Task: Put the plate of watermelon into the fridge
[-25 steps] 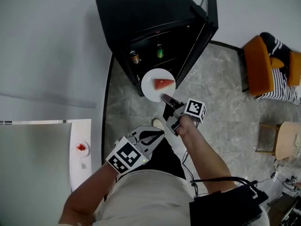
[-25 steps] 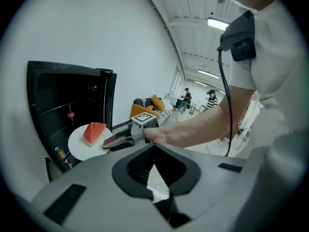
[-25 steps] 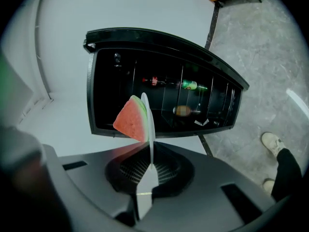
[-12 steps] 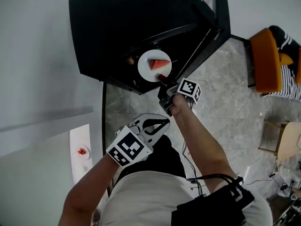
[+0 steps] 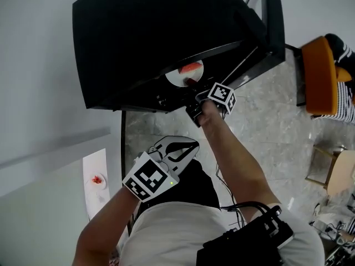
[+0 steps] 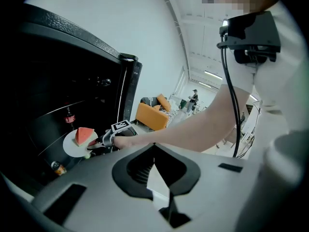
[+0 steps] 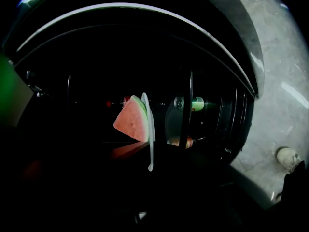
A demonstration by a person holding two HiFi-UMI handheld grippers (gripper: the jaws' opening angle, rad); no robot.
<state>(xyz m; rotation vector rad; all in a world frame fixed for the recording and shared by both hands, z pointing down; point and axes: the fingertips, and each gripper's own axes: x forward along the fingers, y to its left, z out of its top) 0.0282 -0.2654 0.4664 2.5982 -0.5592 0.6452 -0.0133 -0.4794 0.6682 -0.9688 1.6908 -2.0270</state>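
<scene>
A white plate (image 5: 177, 77) carries a red watermelon wedge (image 5: 191, 68). My right gripper (image 5: 191, 84) is shut on the plate's near rim and holds it just inside the open black fridge (image 5: 138, 37), partly hidden under the fridge's top. In the right gripper view the plate (image 7: 150, 129) shows edge-on, with the wedge (image 7: 130, 121) on its left in front of dark shelves. The left gripper view shows the plate (image 6: 72, 148) and wedge (image 6: 85, 135) at the fridge opening. My left gripper (image 5: 194, 144) hangs back near my body, shut and empty.
The fridge door (image 5: 272, 26) stands open to the right. Inside are a green bottle (image 7: 198, 103), another bottle (image 6: 70, 117) and a can (image 6: 58, 167). An orange chair (image 5: 321, 76) stands to the right. A small dish of red pieces (image 5: 97, 179) sits on a white counter at left.
My right arm has stretched forward and carried the plate from in front of the fridge into its opening. My left gripper has followed a little and stays low.
</scene>
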